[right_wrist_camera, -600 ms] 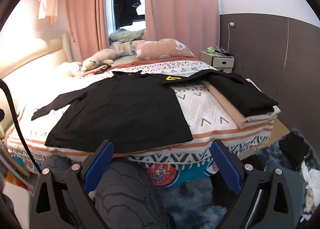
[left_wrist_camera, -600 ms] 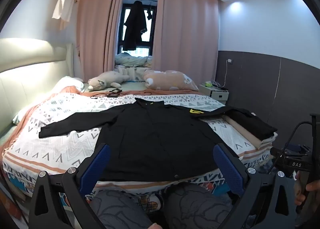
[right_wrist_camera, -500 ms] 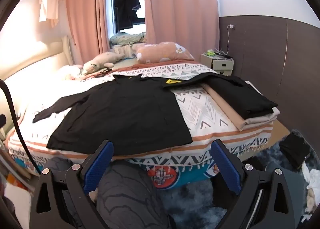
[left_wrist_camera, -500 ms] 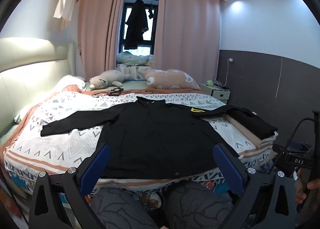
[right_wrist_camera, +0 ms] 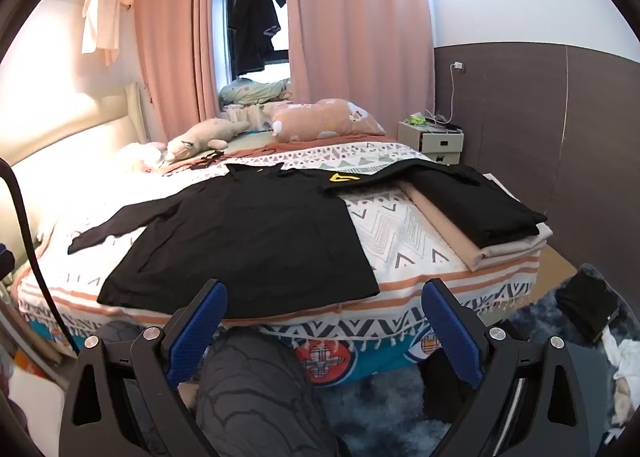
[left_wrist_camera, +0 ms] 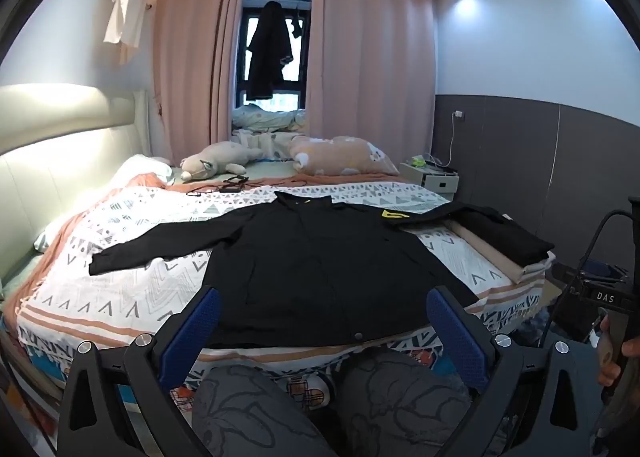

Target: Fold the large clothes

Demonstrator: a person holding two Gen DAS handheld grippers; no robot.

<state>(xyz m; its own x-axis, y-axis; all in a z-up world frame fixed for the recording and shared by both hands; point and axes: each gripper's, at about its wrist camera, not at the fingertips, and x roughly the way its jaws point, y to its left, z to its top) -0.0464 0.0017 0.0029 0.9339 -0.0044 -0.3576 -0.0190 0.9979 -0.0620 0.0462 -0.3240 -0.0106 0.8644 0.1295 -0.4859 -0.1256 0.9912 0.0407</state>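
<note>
A large black long-sleeved shirt [left_wrist_camera: 320, 269] [right_wrist_camera: 248, 241] lies spread flat on the patterned bed [left_wrist_camera: 120, 297] [right_wrist_camera: 400, 225], hem toward me, one sleeve stretched left, the other reaching right with a yellow patch [left_wrist_camera: 394, 214] [right_wrist_camera: 343, 177]. My left gripper [left_wrist_camera: 322, 321] hovers in front of the hem, open, nothing between its blue pads. My right gripper [right_wrist_camera: 322, 317] hangs near the bed's front edge, open and empty too. Both are apart from the shirt.
Folded black clothes on a beige stack [left_wrist_camera: 500, 237] [right_wrist_camera: 476, 213] sit at the bed's right edge. Plush toy [left_wrist_camera: 216, 165] and pillow [left_wrist_camera: 340, 155] lie at the far side. A nightstand [right_wrist_camera: 436, 141] stands by the right wall. The person's knees [left_wrist_camera: 260, 405] are below the grippers.
Both views have tilted up slightly, so the bed and shirt sit a little lower in frame. Neither gripper's jaws have changed.
</note>
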